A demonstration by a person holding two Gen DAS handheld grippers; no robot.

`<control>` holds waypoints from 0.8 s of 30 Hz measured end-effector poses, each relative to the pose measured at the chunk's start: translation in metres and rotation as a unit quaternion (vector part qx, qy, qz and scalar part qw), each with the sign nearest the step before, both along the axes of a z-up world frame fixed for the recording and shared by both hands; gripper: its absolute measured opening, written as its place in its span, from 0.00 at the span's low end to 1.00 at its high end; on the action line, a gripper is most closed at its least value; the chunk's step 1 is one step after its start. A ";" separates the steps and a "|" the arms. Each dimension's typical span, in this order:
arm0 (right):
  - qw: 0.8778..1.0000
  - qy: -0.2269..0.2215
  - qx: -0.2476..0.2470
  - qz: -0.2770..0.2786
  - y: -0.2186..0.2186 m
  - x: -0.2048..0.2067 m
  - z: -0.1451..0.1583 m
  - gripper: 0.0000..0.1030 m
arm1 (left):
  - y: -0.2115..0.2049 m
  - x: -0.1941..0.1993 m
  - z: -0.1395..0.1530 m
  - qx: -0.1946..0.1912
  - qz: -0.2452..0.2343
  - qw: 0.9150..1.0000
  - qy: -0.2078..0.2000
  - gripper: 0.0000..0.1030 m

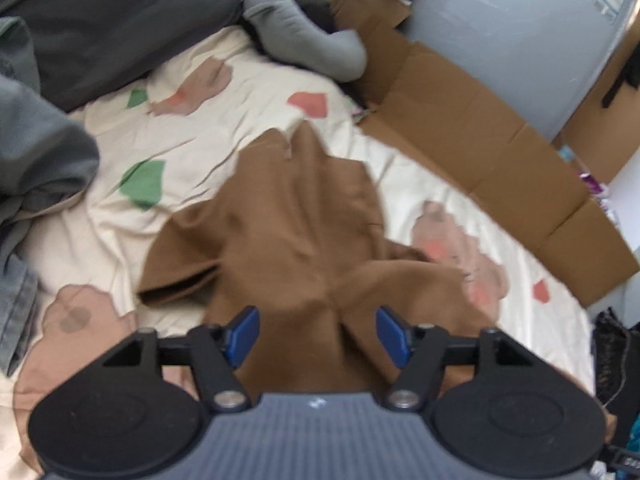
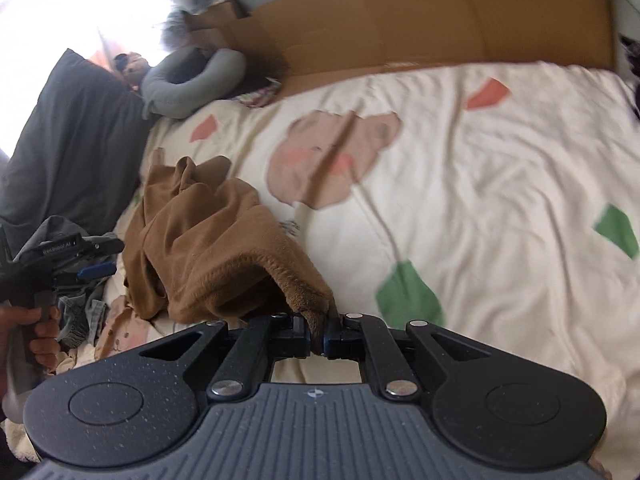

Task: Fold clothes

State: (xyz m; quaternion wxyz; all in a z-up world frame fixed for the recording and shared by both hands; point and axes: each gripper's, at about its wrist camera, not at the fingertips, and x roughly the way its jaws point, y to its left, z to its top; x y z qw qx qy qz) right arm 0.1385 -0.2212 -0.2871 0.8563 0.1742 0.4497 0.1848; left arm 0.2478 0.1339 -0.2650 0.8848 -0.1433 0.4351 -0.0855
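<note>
A brown garment [image 1: 296, 232] lies crumpled on a cream bedsheet [image 1: 224, 128] printed with pink bears and green shapes. My left gripper [image 1: 318, 336] is open, its blue pads [image 1: 244, 334] spread wide just above the garment's near end, holding nothing. My right gripper [image 2: 318, 334] is shut on a fleecy edge of the brown garment [image 2: 208, 240] and lifts it off the sheet [image 2: 500, 184]. The left gripper [image 2: 94, 268] also shows at the left edge of the right wrist view, held by a hand.
A dark grey pillow [image 1: 120, 16] and a grey neck pillow [image 1: 304, 36] lie at the head of the bed. Flattened cardboard [image 1: 480, 136] runs along the far side by the wall. Grey clothes [image 1: 36, 168] are piled to the left.
</note>
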 end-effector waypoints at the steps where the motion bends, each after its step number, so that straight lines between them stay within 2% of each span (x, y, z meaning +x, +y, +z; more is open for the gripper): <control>1: 1.000 0.004 -0.003 -0.002 -0.003 -0.001 -0.002 0.03 | 0.002 0.001 -0.005 0.005 0.001 1.000 0.004 0.70; 3: 1.000 0.016 -0.010 -0.003 -0.006 -0.002 -0.009 0.03 | 0.000 0.003 -0.016 0.016 -0.004 1.000 0.011 0.71; 6: 0.998 0.023 -0.057 0.008 -0.001 -0.001 -0.016 0.05 | 0.003 0.006 -0.030 0.025 0.000 0.999 0.024 0.71; 9: 0.996 0.017 -0.089 0.020 0.003 -0.002 -0.018 0.11 | 0.005 0.008 -0.037 0.025 0.005 0.999 0.031 0.71; 10: 0.995 0.014 -0.099 0.023 0.004 -0.002 -0.018 0.18 | 0.006 0.008 -0.038 0.025 0.005 0.999 0.031 0.71; 11: 0.994 0.009 -0.106 0.026 0.005 -0.003 -0.017 0.32 | 0.005 0.008 -0.039 0.026 0.004 0.999 0.032 0.71; 13: 0.992 -0.009 -0.122 0.033 0.007 -0.005 -0.014 0.45 | 0.004 0.009 -0.040 0.026 0.003 0.999 0.032 0.71; 24: 0.976 -0.077 -0.167 0.112 0.045 0.002 -0.003 0.51 | 0.004 0.015 -0.050 0.006 0.010 0.999 0.040 0.68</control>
